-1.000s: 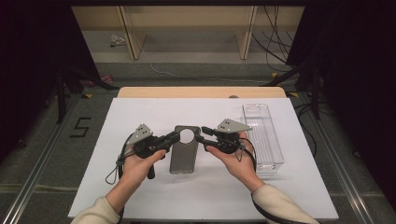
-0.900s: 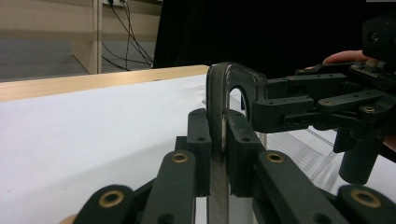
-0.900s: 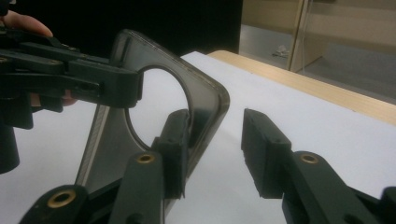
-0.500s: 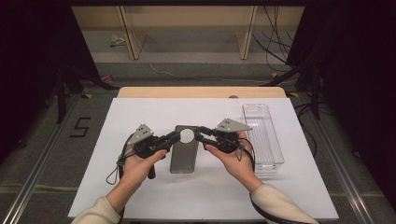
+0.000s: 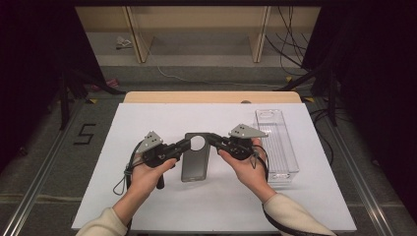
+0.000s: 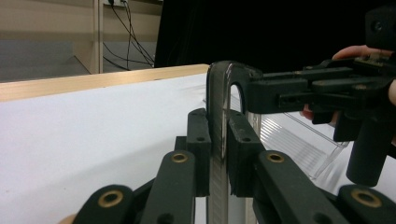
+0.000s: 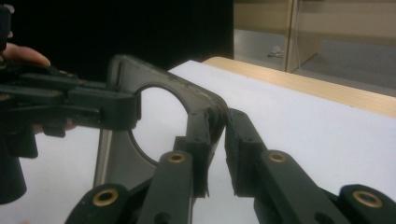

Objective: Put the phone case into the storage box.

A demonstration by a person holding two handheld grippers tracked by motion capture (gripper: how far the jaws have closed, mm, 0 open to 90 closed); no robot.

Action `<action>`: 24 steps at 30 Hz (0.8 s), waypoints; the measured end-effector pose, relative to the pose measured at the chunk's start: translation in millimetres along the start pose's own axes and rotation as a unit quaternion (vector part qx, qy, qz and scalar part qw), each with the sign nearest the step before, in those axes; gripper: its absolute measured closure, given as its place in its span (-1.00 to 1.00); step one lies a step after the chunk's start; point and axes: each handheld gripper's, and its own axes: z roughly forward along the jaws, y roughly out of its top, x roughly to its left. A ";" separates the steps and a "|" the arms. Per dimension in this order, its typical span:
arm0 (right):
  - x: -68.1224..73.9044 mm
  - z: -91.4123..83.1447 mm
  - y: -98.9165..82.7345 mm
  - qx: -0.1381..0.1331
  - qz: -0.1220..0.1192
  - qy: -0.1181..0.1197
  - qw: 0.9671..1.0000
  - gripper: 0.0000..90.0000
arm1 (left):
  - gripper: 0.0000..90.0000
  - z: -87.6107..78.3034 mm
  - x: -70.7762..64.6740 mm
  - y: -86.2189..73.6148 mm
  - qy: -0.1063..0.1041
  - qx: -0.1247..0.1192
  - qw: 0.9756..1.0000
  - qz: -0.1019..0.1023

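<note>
Grey phone case (image 5: pixel 195 158) sits between both sets of jaws above the white table (image 5: pixel 147 118). Left gripper (image 5: pixel 183 144) is clamped tight on its top left edge. Right gripper (image 5: pixel 210 137) has just been closing, its jaws pinching the opposite top corner beside the round hole.

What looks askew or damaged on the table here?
The grey phone case looks twisted: the left gripper is clamped on one top corner, the right gripper has been closing on the other, whose edge bends between its jaws.
</note>
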 end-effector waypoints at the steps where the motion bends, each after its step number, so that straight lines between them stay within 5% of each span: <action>1: 0.0 -0.5 0.3 -0.001 0.003 -0.001 1.000 0.83 | 0.80 0.3 -0.4 -0.2 0.000 0.000 1.000 0.001; 17: 9.3 -7.6 8.1 -0.011 0.005 -0.025 1.000 0.90 | 0.78 0.7 -3.3 0.5 0.005 0.009 1.000 0.013; 24: 10.7 -7.7 8.3 -0.011 0.005 -0.034 0.999 0.90 | 0.68 1.3 -6.8 1.8 0.013 0.025 0.999 0.040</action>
